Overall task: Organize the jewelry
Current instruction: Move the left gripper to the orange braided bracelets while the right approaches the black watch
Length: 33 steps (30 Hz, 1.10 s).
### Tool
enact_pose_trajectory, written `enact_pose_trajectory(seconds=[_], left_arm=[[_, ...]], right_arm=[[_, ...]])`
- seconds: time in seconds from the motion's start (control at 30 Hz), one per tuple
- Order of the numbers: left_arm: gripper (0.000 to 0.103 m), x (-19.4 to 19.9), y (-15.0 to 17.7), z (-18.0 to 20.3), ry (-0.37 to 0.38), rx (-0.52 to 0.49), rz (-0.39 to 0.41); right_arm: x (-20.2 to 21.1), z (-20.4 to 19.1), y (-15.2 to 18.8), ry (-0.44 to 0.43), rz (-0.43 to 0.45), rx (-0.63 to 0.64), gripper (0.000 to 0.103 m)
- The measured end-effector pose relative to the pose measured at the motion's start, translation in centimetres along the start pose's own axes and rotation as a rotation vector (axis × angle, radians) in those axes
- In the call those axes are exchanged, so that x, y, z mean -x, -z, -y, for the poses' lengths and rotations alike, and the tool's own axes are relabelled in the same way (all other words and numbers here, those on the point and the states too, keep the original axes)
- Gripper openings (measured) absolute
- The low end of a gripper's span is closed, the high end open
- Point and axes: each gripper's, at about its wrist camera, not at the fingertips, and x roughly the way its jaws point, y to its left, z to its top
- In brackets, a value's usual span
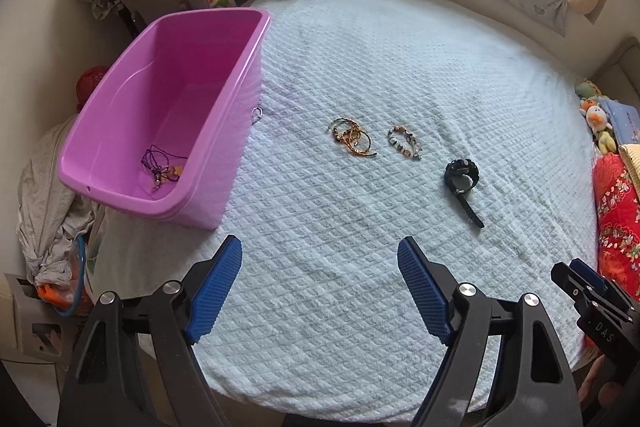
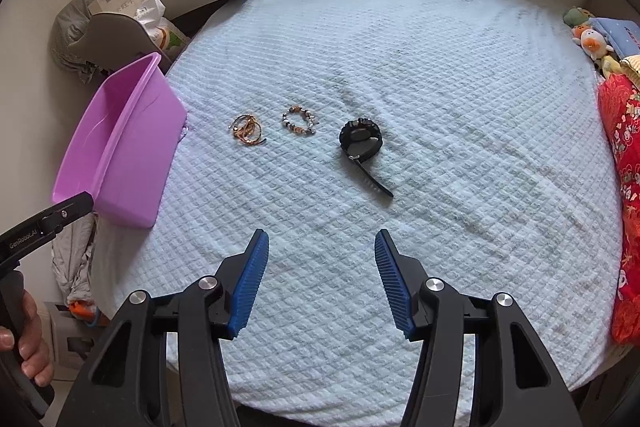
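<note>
1. I read this as the gap between picks: a dark corded necklace (image 1: 162, 167) already lies in the pink bin (image 1: 120, 131), while three pieces wait on the pale blue bedspread (image 1: 360, 47).
2. My left gripper (image 1: 320, 287) has its jaws wide apart with nothing between them; my right gripper (image 2: 322, 279) is also parted and empty, somewhat narrower.
3. From the right wrist, the black watch (image 2: 360, 141) sits at about twelve o'clock, the beaded bracelet (image 2: 300, 121) at eleven, the orange bangle cluster (image 2: 248, 130) further toward ten, just beside the bin.
4. Next move, as I judge it: drop the right gripper over the watch and close across its case, not the loose strap.
5. Only the left wrist view looks down into the bin; the right wrist sees just its outer wall, but shows a hand (image 2: 24, 339) on the left handle.
</note>
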Motion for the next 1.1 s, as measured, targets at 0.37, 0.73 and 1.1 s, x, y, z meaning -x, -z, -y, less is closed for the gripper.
enact_pose_trajectory(seconds=[0.37, 0.73, 1.1], left_arm=[[0.079, -11.2, -4.1, 0.9, 0.0, -0.018, -0.025], [0.079, -21.4, -5.2, 3.5, -0.022, 0.002, 0.021], [0.079, -26.6, -6.5, 4.3, -0.025, 0.073, 0.054]], right_arm=[[-8.4, 1.6, -3.8, 0.088, 0.03, -0.069, 0.056], [-19.6, 3.6, -4.9, 0.093, 0.018, -0.011, 0.057], [-23.6, 4.1, -5.7, 0.063, 0.039, 0.001, 0.057]])
